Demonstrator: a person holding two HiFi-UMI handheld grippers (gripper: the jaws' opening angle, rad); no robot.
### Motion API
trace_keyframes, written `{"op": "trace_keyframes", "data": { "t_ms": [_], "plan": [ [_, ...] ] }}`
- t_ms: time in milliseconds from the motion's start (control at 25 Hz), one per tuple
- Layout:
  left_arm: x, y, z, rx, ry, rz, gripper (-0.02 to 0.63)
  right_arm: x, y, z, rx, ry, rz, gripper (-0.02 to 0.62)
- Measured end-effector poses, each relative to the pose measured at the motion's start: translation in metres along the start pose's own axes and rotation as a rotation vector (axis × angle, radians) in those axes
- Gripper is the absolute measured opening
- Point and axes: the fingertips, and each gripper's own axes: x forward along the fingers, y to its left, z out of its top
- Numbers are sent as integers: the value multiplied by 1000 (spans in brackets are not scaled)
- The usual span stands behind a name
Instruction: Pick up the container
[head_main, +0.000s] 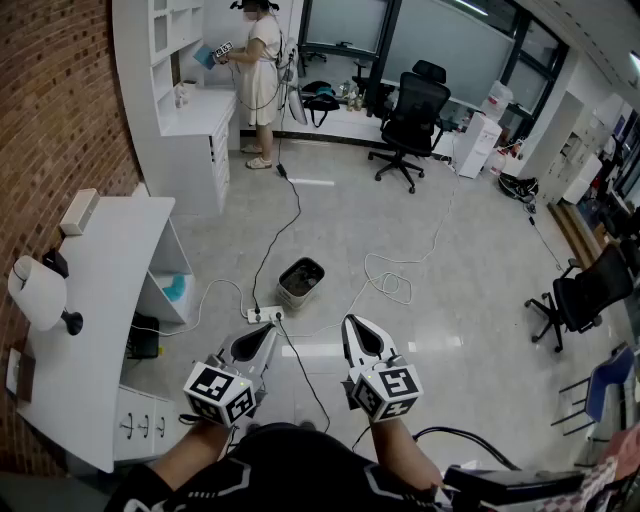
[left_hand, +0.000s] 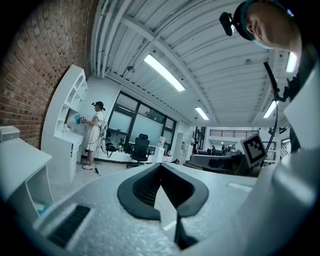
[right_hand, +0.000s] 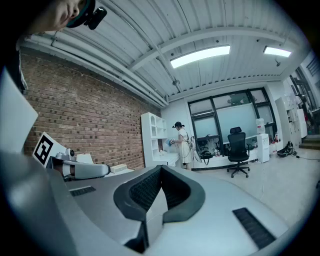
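Nothing is done yet. The left hand-held gripper (head_main: 264, 338) and right hand-held gripper (head_main: 356, 334) are both clenched empty. The likely container, a dark bin (head_main: 300, 283), stands on the floor (head_main: 420, 230) ahead, well apart from both; approach and grasp remain.

A white power strip (head_main: 265, 315) lies on the floor (head_main: 420, 250) just ahead of the left tongs (head_main: 268, 335). Far beyond the right tongs (head_main: 352, 328) stands a black office chair (head_main: 412, 115), with a person (head_main: 262, 70) to its left at white shelves (head_main: 180, 60).
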Motion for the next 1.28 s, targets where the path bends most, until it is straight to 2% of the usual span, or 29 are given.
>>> {"op": "trace_keyframes", "data": {
  "t_ms": [800, 1040, 1280],
  "plan": [
    [-10, 19, 0, -17, -4, 22, 8, 8, 16, -2, 7, 1, -7, 9],
    [-19, 43, 3, -33, -17, 31, 8, 24, 30, -5, 5, 9, -12, 9],
    [-29, 68, -2, -49, -15, -1, 8, 39, 51, -11, -13, 18, -28, 9]
  ]
}}
